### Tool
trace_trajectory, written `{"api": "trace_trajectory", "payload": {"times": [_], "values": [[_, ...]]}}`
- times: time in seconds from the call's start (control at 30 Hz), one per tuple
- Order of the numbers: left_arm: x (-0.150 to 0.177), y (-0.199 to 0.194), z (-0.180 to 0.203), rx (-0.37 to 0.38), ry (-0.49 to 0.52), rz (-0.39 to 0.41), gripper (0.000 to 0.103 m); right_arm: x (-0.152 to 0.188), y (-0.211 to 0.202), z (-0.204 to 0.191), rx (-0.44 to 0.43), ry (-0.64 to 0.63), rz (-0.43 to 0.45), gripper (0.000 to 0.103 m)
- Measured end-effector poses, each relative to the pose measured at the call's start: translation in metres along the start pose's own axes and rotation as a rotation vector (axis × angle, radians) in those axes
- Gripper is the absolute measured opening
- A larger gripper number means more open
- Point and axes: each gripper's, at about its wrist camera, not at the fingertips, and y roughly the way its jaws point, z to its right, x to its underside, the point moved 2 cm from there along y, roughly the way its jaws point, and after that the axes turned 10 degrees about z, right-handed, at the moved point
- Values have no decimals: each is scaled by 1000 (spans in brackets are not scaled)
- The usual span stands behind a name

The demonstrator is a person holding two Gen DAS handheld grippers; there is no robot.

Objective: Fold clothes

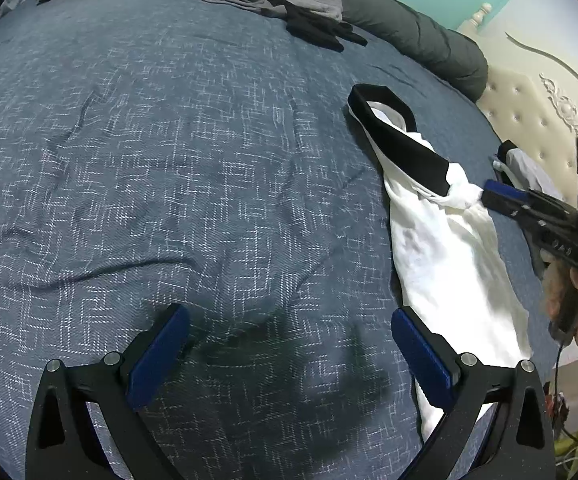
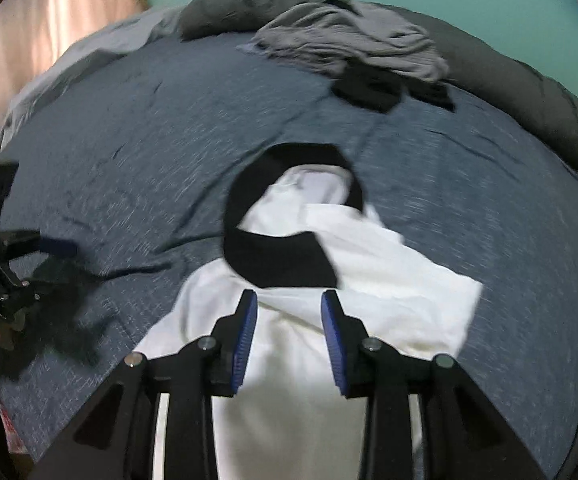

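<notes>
Left gripper (image 1: 289,356): fingers wide, empty, over the blue bedspread (image 1: 169,180). Right gripper (image 2: 289,340): fingers narrowly parted above the white shirt (image 2: 369,280), gripping nothing. Shirt, black-collared, lies rumpled near right. Far: grey clothes (image 2: 349,44), black garment (image 2: 369,84), dark duvet (image 1: 409,28).

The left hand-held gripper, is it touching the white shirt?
Cannot tell. In the left wrist view one finger of the left hand-held gripper overlaps the white shirt; no contact shows.
</notes>
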Motion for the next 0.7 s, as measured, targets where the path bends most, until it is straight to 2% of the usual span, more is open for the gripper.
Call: {"api": "trace_trajectory", "payload": {"times": [0.23, 0.43, 0.47, 0.5, 0.6, 0.7], "values": [[-2, -3, -3, 4, -9, 6, 103, -12, 23, -24, -1, -52, -12, 36], [-2, -6, -4, 4, -14, 12, 103, -17, 39, -22, 57, -50, -35, 36], [-2, -6, -4, 4, -15, 13, 103, -17, 40, -20, 57, -37, -35, 30], [-2, -7, -4, 4, -15, 13, 103, -18, 40, -18, 56, -24, -35, 18], [-2, -7, -3, 4, -17, 11, 103, -24, 34, -8, 55, 13, -10, 10], [-2, -6, -3, 4, -17, 11, 103, -33, 26, 10, 28, 90, 26, 9]]}}
